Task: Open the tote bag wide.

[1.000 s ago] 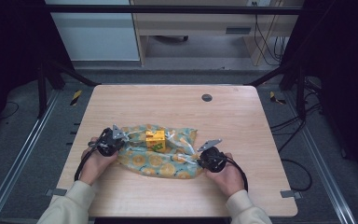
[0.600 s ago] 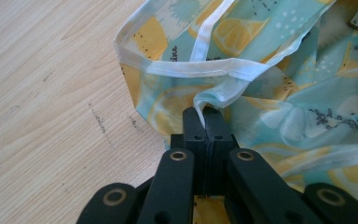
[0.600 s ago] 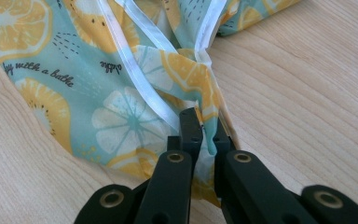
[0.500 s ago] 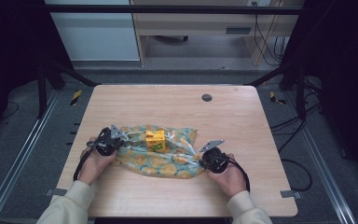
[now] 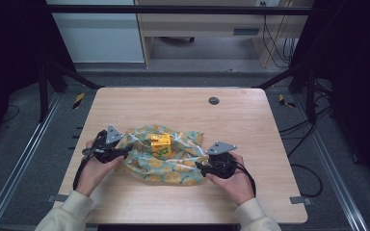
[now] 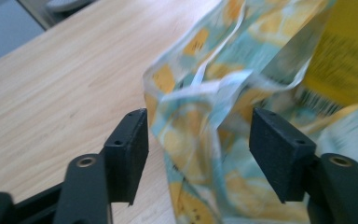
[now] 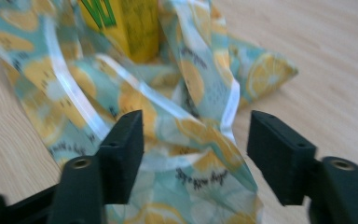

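1. The left gripper [image 5: 123,155] sits left of centre in the high view with its jaws spread wide, gripping nothing; in its own view a raised fold of the lemon-print cloth [image 6: 200,116] stands in the gap between them.
2. The right gripper [image 5: 198,167] sits right of centre, jaws equally wide apart and holding nothing, the cloth's near corner lying between them (touching or not, I cannot tell).
3. The cloth [image 5: 173,161] lies rumpled in the lower middle of the wooden surface [image 5: 250,125], between the two grippers.
4. A small yellow box [image 5: 160,144] stands upright on the cloth's middle.
5. A dark round grommet [image 5: 214,100] sits in the surface toward the upper right, well apart.
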Motion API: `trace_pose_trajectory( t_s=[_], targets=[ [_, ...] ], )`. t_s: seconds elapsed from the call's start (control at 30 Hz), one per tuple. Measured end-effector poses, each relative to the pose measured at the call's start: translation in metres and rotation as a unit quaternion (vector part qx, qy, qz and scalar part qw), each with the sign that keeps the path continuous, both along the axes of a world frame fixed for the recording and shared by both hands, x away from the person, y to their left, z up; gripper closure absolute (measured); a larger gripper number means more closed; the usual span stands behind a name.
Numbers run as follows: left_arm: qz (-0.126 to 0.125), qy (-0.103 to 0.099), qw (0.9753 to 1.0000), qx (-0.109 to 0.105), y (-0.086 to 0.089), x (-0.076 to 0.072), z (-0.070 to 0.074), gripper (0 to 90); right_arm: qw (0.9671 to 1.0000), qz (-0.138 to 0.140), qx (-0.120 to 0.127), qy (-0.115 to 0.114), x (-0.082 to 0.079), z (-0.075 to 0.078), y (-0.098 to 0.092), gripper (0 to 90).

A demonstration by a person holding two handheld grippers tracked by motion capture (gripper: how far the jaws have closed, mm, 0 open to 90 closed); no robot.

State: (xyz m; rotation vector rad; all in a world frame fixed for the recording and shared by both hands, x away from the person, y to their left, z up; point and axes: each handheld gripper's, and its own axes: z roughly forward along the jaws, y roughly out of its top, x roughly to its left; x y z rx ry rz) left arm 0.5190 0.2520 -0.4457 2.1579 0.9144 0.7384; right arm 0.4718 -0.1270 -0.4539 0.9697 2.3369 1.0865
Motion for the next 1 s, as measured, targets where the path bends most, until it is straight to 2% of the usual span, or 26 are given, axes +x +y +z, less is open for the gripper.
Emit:
trace_pose_trajectory(
  t_s=[0.07, 0.1, 0.13, 0.17, 0.2, 0.23, 0.27, 0.3, 0.33, 0.37, 0.4, 0.43, 0.47, 0.5, 0.57, 0.63, 0.67, 0.7, 0.87, 1.0],
  targets=[
    [-0.008, -0.012, 0.9998, -0.012, -0.002, -0.003, 0.006, 34.7, 0.9999, 0.0, 0.008, -0.011, -0.002, 0.005, 0.002, 29.3],
    [-0.012, -0.019, 0.9996, -0.017, -0.003, -0.006, 0.011, 32.3, 0.9996, -0.004, 0.013, -0.026, -0.002, 0.009, 0.002, 25.0],
    [-0.012, -0.019, 0.9996, -0.017, -0.003, -0.006, 0.011, 30.3, 0.9996, -0.004, 0.013, -0.026, -0.002, 0.009, 0.002, 25.0],
    [-0.013, -0.026, 0.9992, -0.027, -0.003, -0.009, 0.017, 28.4, 0.999, -0.014, 0.018, -0.04, -0.003, 0.014, 0.0, 20.8],
    [-0.013, -0.026, 0.9992, -0.027, -0.003, -0.009, 0.017, 27.0, 0.999, -0.014, 0.018, -0.04, -0.003, 0.014, 0.0, 20.8],
    [-0.01, -0.031, 0.9989, -0.033, -0.001, -0.012, 0.022, 25.1, 0.9981, -0.033, 0.024, -0.047, -0.001, 0.019, -0.006, 17.2],
    [-0.01, -0.031, 0.9989, -0.033, -0.001, -0.012, 0.022, 23.3, 0.9981, -0.033, 0.024, -0.047, -0.001, 0.019, -0.006, 17.2],
    [-0.004, -0.027, 0.9989, -0.038, 0.004, -0.014, 0.025, 21.5, 0.9969, -0.055, 0.029, -0.048, 0.0, 0.021, -0.015, 13.8],
    [-0.004, -0.027, 0.9989, -0.038, 0.004, -0.014, 0.025, 20.2, 0.9969, -0.055, 0.029, -0.048, 0.0, 0.021, -0.015, 13.8],
    [0.003, -0.026, 0.9988, -0.04, 0.012, -0.016, 0.027, 19.5, 0.9956, -0.077, 0.028, -0.045, 0.002, 0.021, -0.026, 12.1],
    [0.003, -0.026, 0.9988, -0.04, 0.012, -0.016, 0.027, 18.9, 0.9956, -0.077, 0.028, -0.045, 0.002, 0.021, -0.026, 12.1],
    [0.015, -0.021, 0.9985, -0.048, 0.02, -0.017, 0.026, 17.8, 0.9939, -0.096, 0.028, -0.046, 0.003, 0.02, -0.036, 11.2],
    [0.015, -0.021, 0.9985, -0.048, 0.02, -0.017, 0.026, 16.7, 0.9939, -0.096, 0.028, -0.046, 0.003, 0.02, -0.036, 11.2],
    [0.028, -0.015, 0.9982, -0.05, 0.028, -0.018, 0.024, 15.9, 0.9921, -0.114, 0.031, -0.043, 0.004, 0.02, -0.046, 9.7],
    [0.035, -0.015, 0.9979, -0.052, 0.033, -0.018, 0.023, 15.5, 0.9912, -0.121, 0.031, -0.044, 0.005, 0.019, -0.05, 9.3],
    [0.046, -0.012, 0.9975, -0.052, 0.042, -0.021, 0.019, 14.1, 0.988, -0.146, 0.035, -0.036, 0.005, 0.018, -0.063, 7.5],
    [0.046, -0.012, 0.9975, -0.052, 0.042, -0.021, 0.019, 13.6, 0.988, -0.146, 0.035, -0.036, 0.005, 0.018, -0.063, 7.5],
    [0.05, -0.009, 0.9974, -0.051, 0.048, -0.022, 0.016, 13.0, 0.9858, -0.16, 0.037, -0.033, 0.005, 0.015, -0.071, 6.5],
    [0.057, -0.006, 0.9973, -0.047, 0.056, -0.025, 0.011, 10.7, 0.9834, -0.176, 0.038, -0.025, 0.004, 0.01, -0.085, 5.9],
    [0.058, 0.007, 0.9976, -0.038, 0.064, -0.026, 0.003, 9.3, 0.9817, -0.186, 0.04, -0.015, 0.003, 0.005, -0.095, 5.9]
  ],
)
